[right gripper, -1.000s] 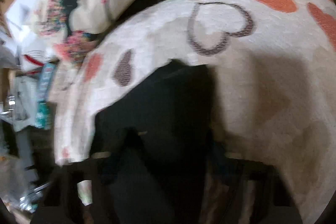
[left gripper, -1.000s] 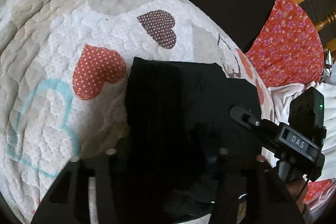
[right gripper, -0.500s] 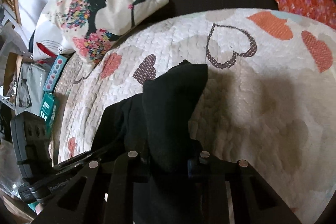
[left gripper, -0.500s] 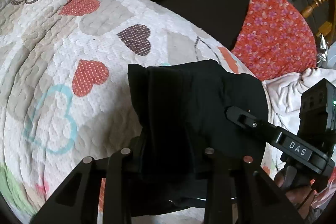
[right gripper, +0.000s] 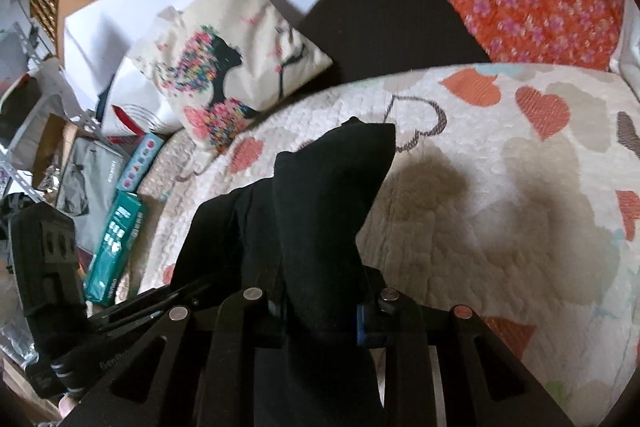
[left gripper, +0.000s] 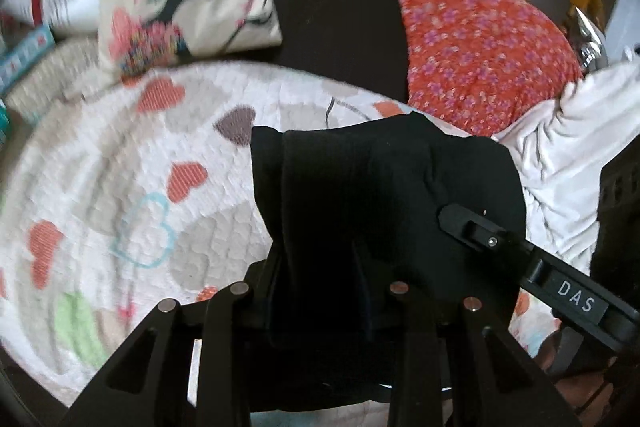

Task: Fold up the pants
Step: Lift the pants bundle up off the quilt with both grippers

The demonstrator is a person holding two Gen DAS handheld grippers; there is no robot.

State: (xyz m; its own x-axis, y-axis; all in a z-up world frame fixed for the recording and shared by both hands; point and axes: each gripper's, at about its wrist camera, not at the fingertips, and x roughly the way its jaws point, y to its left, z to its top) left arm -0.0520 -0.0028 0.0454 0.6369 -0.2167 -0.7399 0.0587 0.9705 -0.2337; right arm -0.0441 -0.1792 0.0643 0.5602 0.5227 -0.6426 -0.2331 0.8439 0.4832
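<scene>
The black pants (left gripper: pixel 360 195) are bunched in a folded bundle and lifted above the heart-patterned quilt (left gripper: pixel 120 187). My left gripper (left gripper: pixel 320 291) is shut on the near edge of the pants. My right gripper (right gripper: pixel 320 307) is shut on the pants (right gripper: pixel 328 195) too, with cloth standing up between its fingers. The right gripper's body (left gripper: pixel 560 287) shows at the right of the left wrist view, close beside the bundle. The left gripper's body (right gripper: pixel 48 267) shows at the far left of the right wrist view. The pants' lower part is hidden behind the fingers.
A printed cushion (right gripper: pixel 232 67) and a dark cushion (right gripper: pixel 384 27) lie at the quilt's far edge. An orange floral cushion (left gripper: pixel 480 47) and white cloth (left gripper: pixel 560 147) lie to the right. Boxes and a bag (right gripper: pixel 116 227) lie off the left edge. The quilt (right gripper: pixel 500 187) shows the grippers' shadow.
Both grippers have risen and pulled back, lifting the pants bundle off the quilt. More of the cushions and room has come into view.
</scene>
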